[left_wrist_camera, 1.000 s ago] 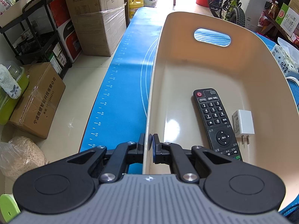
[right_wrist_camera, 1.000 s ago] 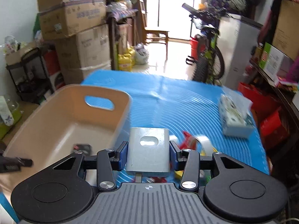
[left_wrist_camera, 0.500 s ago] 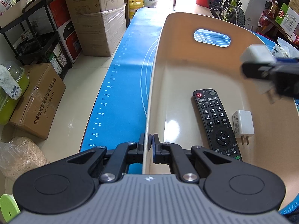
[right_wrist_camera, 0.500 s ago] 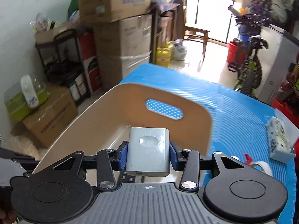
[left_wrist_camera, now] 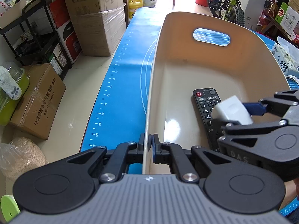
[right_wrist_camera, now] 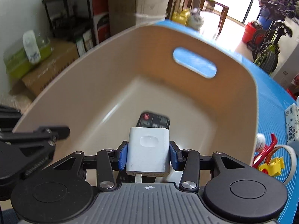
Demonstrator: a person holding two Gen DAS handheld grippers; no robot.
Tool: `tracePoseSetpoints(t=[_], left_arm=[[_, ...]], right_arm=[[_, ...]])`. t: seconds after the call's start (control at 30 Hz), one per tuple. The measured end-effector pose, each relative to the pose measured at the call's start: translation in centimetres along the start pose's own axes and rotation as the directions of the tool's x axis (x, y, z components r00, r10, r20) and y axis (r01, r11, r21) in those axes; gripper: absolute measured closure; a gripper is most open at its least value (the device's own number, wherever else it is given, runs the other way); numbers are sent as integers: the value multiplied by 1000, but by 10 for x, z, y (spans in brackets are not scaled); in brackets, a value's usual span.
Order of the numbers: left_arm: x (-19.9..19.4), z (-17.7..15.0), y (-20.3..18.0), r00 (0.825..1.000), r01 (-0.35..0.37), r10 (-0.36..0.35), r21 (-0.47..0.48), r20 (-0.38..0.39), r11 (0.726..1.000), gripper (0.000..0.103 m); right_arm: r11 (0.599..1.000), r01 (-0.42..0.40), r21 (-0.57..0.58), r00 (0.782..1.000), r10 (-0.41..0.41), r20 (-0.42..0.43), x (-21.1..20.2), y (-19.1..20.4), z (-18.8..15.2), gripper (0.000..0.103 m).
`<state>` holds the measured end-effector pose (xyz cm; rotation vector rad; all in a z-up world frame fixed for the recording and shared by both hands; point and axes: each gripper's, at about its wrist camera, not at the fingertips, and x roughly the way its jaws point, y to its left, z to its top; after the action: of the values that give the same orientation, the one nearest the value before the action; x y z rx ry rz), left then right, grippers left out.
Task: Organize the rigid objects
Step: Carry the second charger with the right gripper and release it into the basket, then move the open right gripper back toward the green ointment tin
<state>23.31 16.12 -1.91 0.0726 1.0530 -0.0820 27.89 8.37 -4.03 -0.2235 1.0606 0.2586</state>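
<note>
A beige bin (left_wrist_camera: 186, 69) with a handle hole stands on the blue mat (left_wrist_camera: 123, 85). My left gripper (left_wrist_camera: 147, 145) is shut on the bin's near rim. A black remote (left_wrist_camera: 205, 106) lies on the bin floor. My right gripper (right_wrist_camera: 148, 154) is shut on a white charger block (right_wrist_camera: 148, 149) and holds it low inside the bin, over the remote (right_wrist_camera: 153, 120). In the left wrist view the charger (left_wrist_camera: 231, 112) and right gripper (left_wrist_camera: 248, 110) cover the remote's lower part. The bin (right_wrist_camera: 130, 59) fills the right wrist view.
Right of the bin on the mat lie a tape roll (right_wrist_camera: 289, 160), a yellow piece (right_wrist_camera: 272, 168), a red piece (right_wrist_camera: 269, 147) and a tissue pack (right_wrist_camera: 291, 123). Cardboard boxes (left_wrist_camera: 37, 100), a black shelf rack (left_wrist_camera: 37, 35) and a bicycle (left_wrist_camera: 228, 5) stand around the table.
My right gripper has carried the charger from over the mat to inside the bin and lowered it above the remote. It now hides the small white plug beside the remote. The left gripper has not moved.
</note>
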Motion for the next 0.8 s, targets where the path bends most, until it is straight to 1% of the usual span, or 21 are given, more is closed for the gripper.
tracePoseSetpoints(t=[0.13, 0.2, 0.23, 0.27, 0.3, 0.33, 0.37, 0.47, 0.5, 0.53, 0.6, 0.7, 0.8], left_arm=[[1, 0, -1, 1000, -3, 3, 4, -2, 1000, 95], [1, 0, -1, 1000, -3, 3, 5, -3, 1000, 95], [1, -1, -1, 1000, -4, 4, 5, -3, 1000, 95], [1, 0, -1, 1000, -4, 4, 5, -4, 1000, 95], [2, 0, -1, 1000, -4, 4, 5, -4, 1000, 95], [1, 0, -1, 1000, -4, 4, 6, -4, 1000, 95], [2, 0, -1, 1000, -5, 5, 6, -4, 1000, 95], [2, -1, -1, 1000, -5, 5, 7, -4, 1000, 95], [2, -1, 0, 1000, -5, 5, 6, -4, 1000, 95], [2, -1, 0, 1000, -4, 4, 6, -4, 1000, 95], [2, -1, 0, 1000, -4, 4, 6, -4, 1000, 95], [2, -1, 0, 1000, -4, 4, 6, -4, 1000, 95], [2, -1, 0, 1000, -5, 5, 6, -4, 1000, 95]], right_arm=[[1000, -4, -8, 999, 3, -52, 6, -1, 0, 53], [1000, 3, 0, 999, -3, -47, 4, -2, -1, 52], [1000, 2, 3, 999, -2, -39, 3, -4, -1, 47], [1000, 2, 1, 1000, -2, -31, 1, -5, -2, 45], [1000, 3, -4, 1000, -3, -22, -1, -5, -2, 41], [1000, 12, -10, 1000, -12, -11, -3, -5, -3, 36], [1000, 23, -18, 1000, -23, 5, -6, -6, -3, 34], [1000, 22, -13, 998, -21, 58, -20, -13, -6, 32], [1000, 8, -11, 997, -7, 80, -26, -17, -8, 32], [1000, -2, -7, 994, 3, 110, -33, -21, -9, 28], [1000, 9, 11, 985, -11, 171, -49, -29, -13, 24], [999, 2, 43, 973, -12, 232, -71, -46, -19, 23], [995, 30, 92, 962, -53, 268, -88, -69, -28, 23]])
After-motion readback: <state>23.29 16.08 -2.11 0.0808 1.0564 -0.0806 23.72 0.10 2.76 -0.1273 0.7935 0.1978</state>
